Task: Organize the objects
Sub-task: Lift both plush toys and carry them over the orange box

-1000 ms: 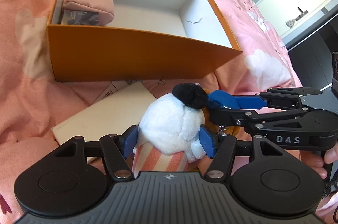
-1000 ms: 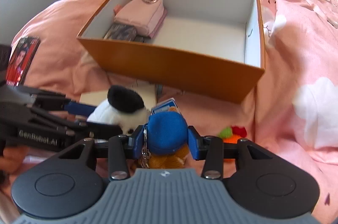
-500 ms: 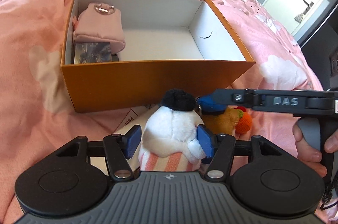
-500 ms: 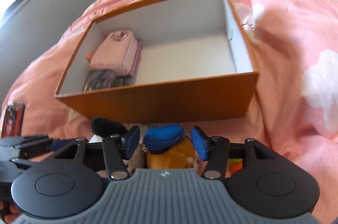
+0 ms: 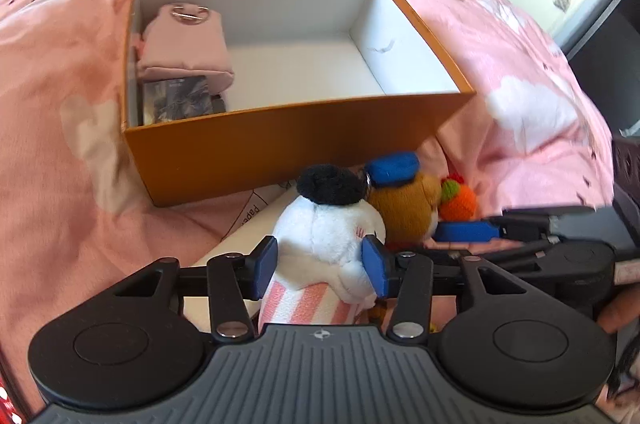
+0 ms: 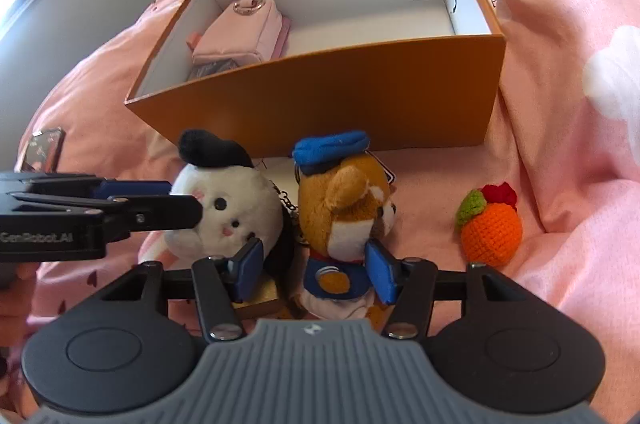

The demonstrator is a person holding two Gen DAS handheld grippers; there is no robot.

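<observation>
My left gripper is shut on a white plush with a black hat, held upright in front of the orange box. My right gripper is shut on a brown bear plush with a blue cap, just right of the white plush. The left gripper also shows in the right wrist view, with its fingers against the white plush. The open box holds a pink pouch over a dark card at its left end.
An orange crocheted fruit lies on the pink bedding to the right of the bear. A white card lies under the plushes. A photo card lies on the bedding at far left. The box's right part is bare white floor.
Both grippers have pulled back and tilted, so the two plushes now stand upright side by side before the box. The grips on both plushes stay.
</observation>
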